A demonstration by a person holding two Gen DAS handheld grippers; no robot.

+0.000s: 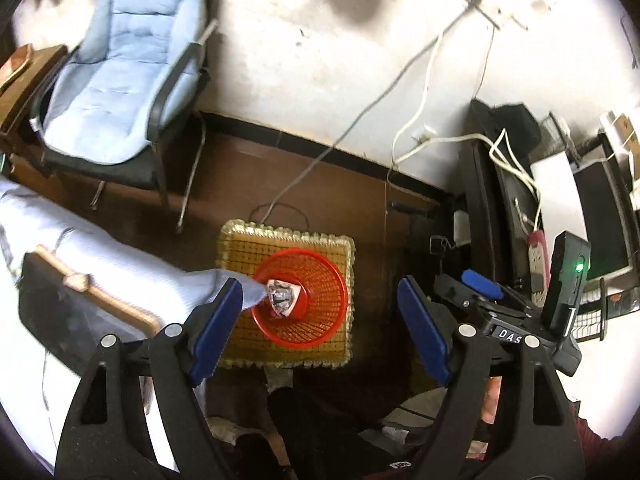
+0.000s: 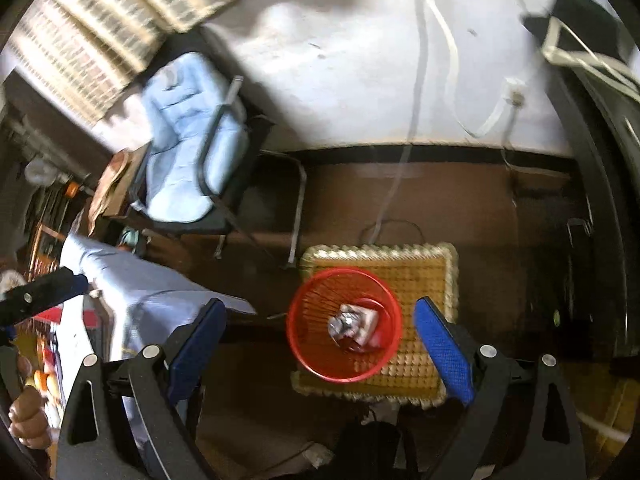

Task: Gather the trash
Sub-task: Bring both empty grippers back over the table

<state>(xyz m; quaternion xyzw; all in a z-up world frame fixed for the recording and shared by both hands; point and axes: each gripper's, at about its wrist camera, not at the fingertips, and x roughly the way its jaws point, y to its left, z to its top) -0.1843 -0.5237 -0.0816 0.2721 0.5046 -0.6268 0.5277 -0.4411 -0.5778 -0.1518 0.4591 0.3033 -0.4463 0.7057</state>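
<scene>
Both grippers, left gripper [image 1: 320,320] and right gripper [image 2: 320,344], hover with jaws apart and empty over the red basket [image 1: 301,295]. Crumpled trash [image 1: 282,298] lies at its bottom, evidently dropped in. The basket sits centred on a woven mat [image 1: 240,248], likely for steadiness.

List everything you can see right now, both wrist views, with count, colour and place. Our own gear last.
basket: one, red mesh, standing on the mat
crumpled trash: a small pile, silvery and white, at the bottom of the basket
mat: one, yellow woven with a pale edge, on the brown floor under the basket
chair: one, black frame with a light blue cushion, against the white wall
cloth: one, pale blue, draped over furniture left of the basket
cables: several, white and grey, hanging down the wall
power strip: one, red and pale, at the right
left gripper: one, black with blue pads, open and empty above the basket
right gripper: one, black with blue pads, open and empty above the basket
</scene>
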